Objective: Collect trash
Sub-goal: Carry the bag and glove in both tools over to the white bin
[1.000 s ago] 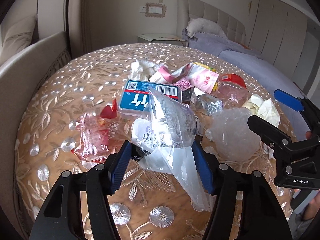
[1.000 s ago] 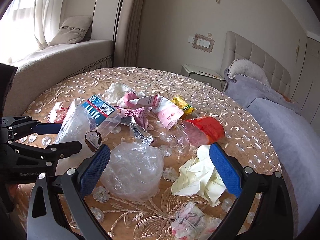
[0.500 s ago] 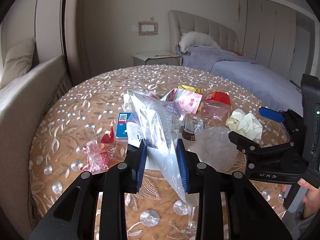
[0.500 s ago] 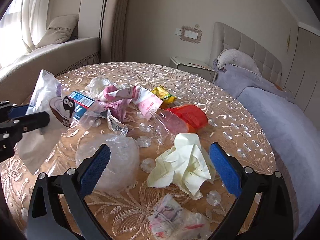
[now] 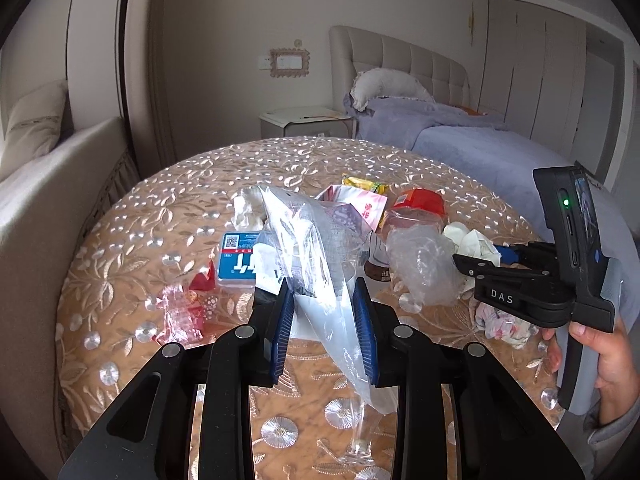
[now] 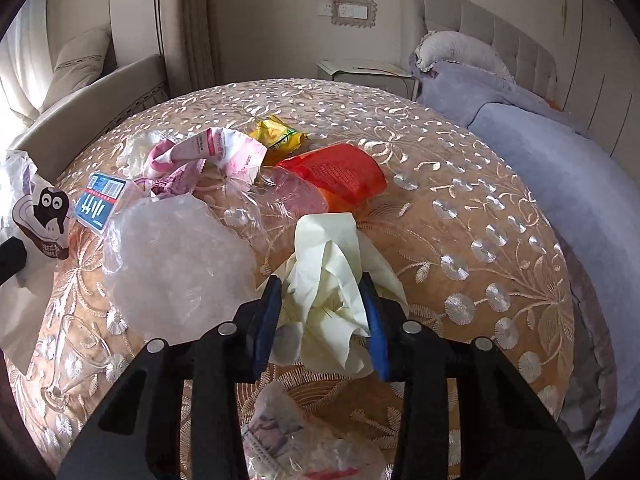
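Beside clear bag [image 6: 176, 264], pale paper [image 6: 332, 276].

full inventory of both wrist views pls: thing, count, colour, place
clear plastic bag: 1, transparent with print, between left jaws
crumpled paper: 1, pale yellow, between right jaws
blue box: 1, blue-white, table left
pink wrapper: 1, pink-white, far centre
yellow wrapper: 1, yellow, far centre
red packet: 1, red-orange, centre
cloudy film: 1, translucent, near left
table: 1, gold embroidered cloth
bed: 1, lilac bedding, behind
left gripper: 1, black, blue pads, gripping bag
right gripper: 1, jaws closing on paper
hand: 1, holding right gripper
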The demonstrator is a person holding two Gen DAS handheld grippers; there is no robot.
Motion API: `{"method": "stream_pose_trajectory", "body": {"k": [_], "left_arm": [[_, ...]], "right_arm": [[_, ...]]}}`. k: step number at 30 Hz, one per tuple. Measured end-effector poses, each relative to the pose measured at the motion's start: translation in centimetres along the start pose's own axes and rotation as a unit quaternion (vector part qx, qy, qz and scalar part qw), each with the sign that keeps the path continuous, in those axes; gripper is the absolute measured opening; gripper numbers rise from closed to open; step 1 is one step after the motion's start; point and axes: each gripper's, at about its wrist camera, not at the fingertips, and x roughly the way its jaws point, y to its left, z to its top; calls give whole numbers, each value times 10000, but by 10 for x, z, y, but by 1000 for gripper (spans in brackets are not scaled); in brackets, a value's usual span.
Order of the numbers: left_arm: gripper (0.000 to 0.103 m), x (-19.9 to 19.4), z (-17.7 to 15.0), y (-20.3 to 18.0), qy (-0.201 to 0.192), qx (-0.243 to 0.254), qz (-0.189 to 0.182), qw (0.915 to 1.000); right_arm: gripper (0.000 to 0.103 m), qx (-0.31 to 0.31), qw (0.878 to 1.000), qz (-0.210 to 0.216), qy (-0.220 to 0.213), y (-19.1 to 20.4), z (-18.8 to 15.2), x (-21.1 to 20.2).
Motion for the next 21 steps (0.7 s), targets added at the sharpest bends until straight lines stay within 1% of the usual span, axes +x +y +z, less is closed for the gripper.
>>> {"method": "stream_pose_trajectory", "body": {"k": [2, 5, 9, 12, 15, 18, 21], "left_arm": [[29, -4, 0, -2, -39, 3, 15, 10000], [29, -13, 3, -6, -127, 28, 26, 9999], [29, -29, 8, -19, -304, 117, 8, 9995], [29, -41, 13, -36, -439, 208, -100, 9988], [29, -50, 17, -58, -553, 326, -267, 9976], [29, -56, 18, -86, -645, 473, -498, 9955], [29, -57, 17, -119, -663, 681, -712, 9929]], "right_arm": [[33, 34, 9997, 194, -150, 0, 0, -11], [33, 15, 9980, 185, -612, -1, 3, -36], [33, -7, 9944, 211, -1036, -3, 7, -76], [33, -128, 9908, 106, -1346, -4, 3, -104], [33, -231, 9879, 8, -1535, -8, -8, -128], [33, -285, 9858, -119, -1649, -19, -21, -148], [33, -281, 9841, -382, -1713, -35, -36, -163]]}}
